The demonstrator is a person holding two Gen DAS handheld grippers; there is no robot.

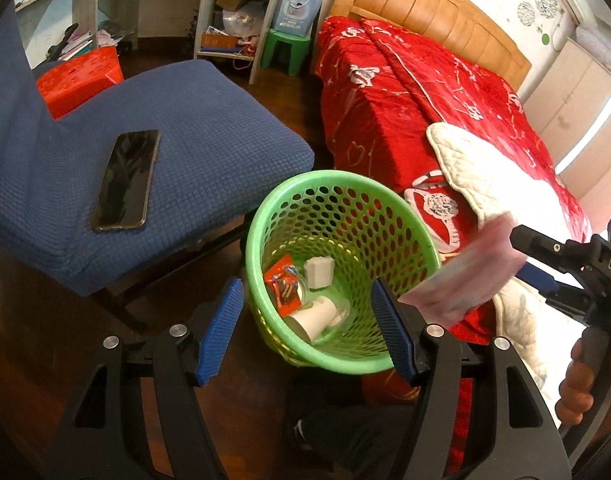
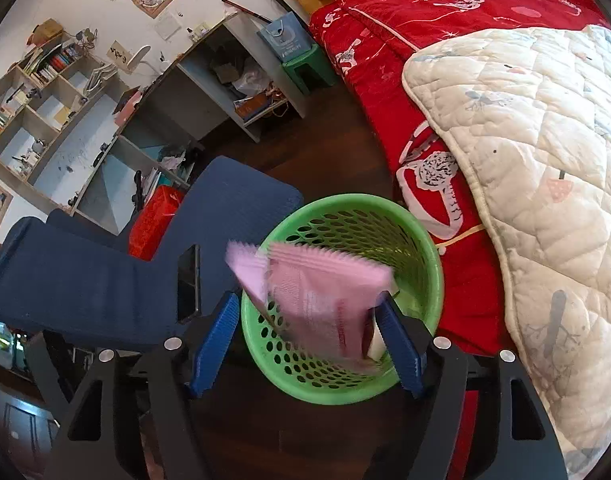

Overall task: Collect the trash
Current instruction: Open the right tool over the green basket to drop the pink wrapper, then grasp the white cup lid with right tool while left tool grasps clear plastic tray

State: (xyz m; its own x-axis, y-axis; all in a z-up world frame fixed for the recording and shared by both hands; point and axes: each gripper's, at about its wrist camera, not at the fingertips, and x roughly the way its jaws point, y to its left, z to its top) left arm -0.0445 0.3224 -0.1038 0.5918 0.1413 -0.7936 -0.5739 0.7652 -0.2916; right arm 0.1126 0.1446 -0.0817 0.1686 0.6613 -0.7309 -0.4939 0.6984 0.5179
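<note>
A green perforated basket (image 1: 265, 216) stands on the floor between a blue chair and a red bed; it also shows in the right wrist view (image 2: 433, 264). Inside lie a white paper cup (image 1: 313, 316), an orange wrapper (image 1: 283, 286) and a white scrap (image 1: 319, 272). A pink packet (image 2: 317, 296), blurred, hangs over the basket between the spread fingers of my right gripper (image 2: 309, 340), touching only its right pad; it shows over the basket's right rim in the left wrist view (image 1: 465, 276). My left gripper (image 1: 305, 320) is open and empty above the basket's near rim.
A black phone (image 1: 127, 180) lies on the blue chair seat (image 1: 217, 136). A white quilt (image 2: 537, 168) covers the red bed (image 1: 385, 92). A red stool (image 1: 77, 80), a green stool (image 1: 285, 48) and cluttered shelves (image 2: 45, 120) stand behind.
</note>
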